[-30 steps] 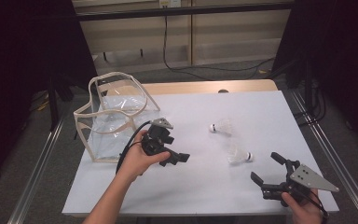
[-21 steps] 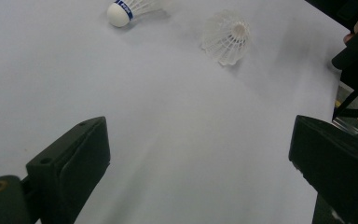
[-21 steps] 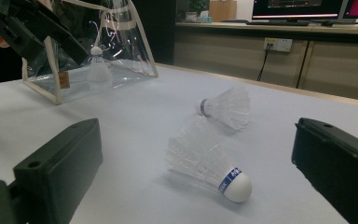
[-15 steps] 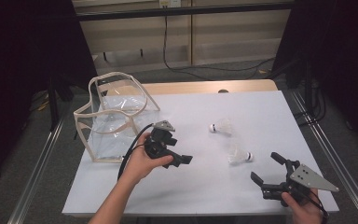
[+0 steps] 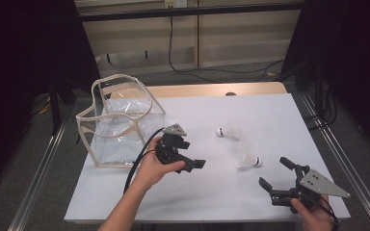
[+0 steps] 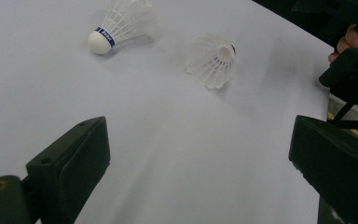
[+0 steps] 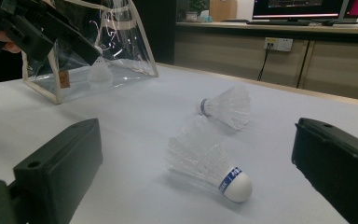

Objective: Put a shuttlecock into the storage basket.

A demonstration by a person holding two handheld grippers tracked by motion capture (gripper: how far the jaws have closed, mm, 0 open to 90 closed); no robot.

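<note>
Two white shuttlecocks lie on the white table [image 5: 197, 202]. The far shuttlecock [image 5: 229, 130] [image 6: 121, 23] [image 7: 226, 107] has its cork toward the bag. The near shuttlecock [image 5: 247, 160] [image 6: 212, 58] [image 7: 205, 161] has its blue-banded cork toward my right gripper. My left gripper [image 5: 190, 161] [image 6: 198, 140] is open and empty, just right of the clear bag [image 5: 118, 120] [image 7: 98, 46], jaws facing the shuttlecocks. Close to the front right corner, my right gripper [image 5: 273, 172] [image 7: 198, 128] is open and empty, with the near shuttlecock a short way ahead of its jaws.
The clear bag with beige trim stands open at the table's left side, and a white shuttlecock shape [image 7: 100, 72] shows through its wall. Metal rails run along both sides of the table. A wooden strip [image 5: 212, 90] edges the back.
My left gripper has moved a little to the right, away from the bag and toward the shuttlecocks. The right gripper and both shuttlecocks have stayed in place.
</note>
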